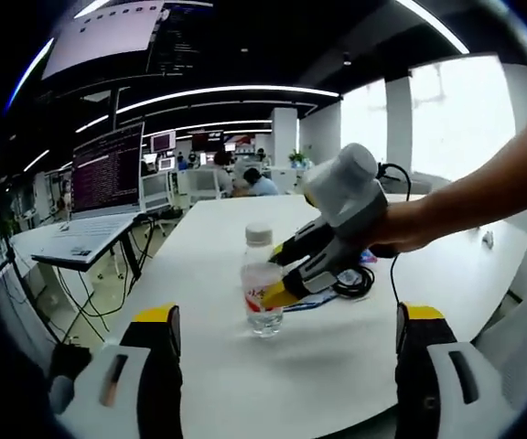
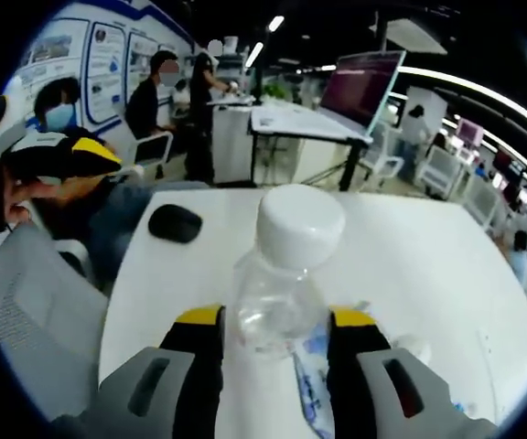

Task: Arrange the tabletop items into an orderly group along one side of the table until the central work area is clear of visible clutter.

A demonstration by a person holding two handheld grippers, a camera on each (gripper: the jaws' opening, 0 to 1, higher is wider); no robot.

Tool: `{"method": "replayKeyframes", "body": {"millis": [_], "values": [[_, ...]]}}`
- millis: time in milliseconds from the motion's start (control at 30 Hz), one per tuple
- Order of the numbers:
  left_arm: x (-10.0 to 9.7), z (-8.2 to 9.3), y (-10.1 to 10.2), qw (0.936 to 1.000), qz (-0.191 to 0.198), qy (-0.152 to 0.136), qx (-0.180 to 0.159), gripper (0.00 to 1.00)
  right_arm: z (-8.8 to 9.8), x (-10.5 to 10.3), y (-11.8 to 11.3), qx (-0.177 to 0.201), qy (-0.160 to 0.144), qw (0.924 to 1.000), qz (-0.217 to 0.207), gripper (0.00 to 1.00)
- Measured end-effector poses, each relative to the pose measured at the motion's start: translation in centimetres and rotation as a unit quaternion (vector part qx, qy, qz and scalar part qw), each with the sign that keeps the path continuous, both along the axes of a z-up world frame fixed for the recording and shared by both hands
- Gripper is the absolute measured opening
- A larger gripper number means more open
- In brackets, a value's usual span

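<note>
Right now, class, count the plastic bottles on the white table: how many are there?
1. The clear bottle with a white cap stands upright near the middle of the white table, between the jaws of the right gripper. Others may lie hidden outside both views.

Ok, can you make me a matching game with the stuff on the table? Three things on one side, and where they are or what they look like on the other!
Things:
1. water bottle
2. computer mouse
3. laptop

Clues:
A. open, screen lit, on a side stand
B. clear, white cap, between the right gripper's jaws
C. black, lying alone on the white table

Pairs: 1-B, 2-C, 3-A
</note>
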State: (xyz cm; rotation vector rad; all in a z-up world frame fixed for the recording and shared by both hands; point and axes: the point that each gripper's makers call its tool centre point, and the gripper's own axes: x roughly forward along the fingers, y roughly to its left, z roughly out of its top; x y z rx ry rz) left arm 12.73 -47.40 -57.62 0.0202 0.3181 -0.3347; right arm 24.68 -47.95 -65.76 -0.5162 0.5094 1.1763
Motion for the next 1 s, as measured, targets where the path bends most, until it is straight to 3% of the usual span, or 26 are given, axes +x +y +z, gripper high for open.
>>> {"method": "replayKeyframes", "body": {"millis": [300, 1000], "values": [[-1.4, -0.6, -1.3, 0.9998, -0.008, 0.009, 0.013, 0.99, -0.4, 0.1, -0.2, -0.007, 0.004, 1.0, 0.005, 0.36], [-2.0, -2.0, -1.0, 0.9993, -0.014, 0.024, 0.023, 0.99, -0.8, 1.4, 1.4, 0.029, 0.024, 0.9992, 0.015, 0.31]]}}
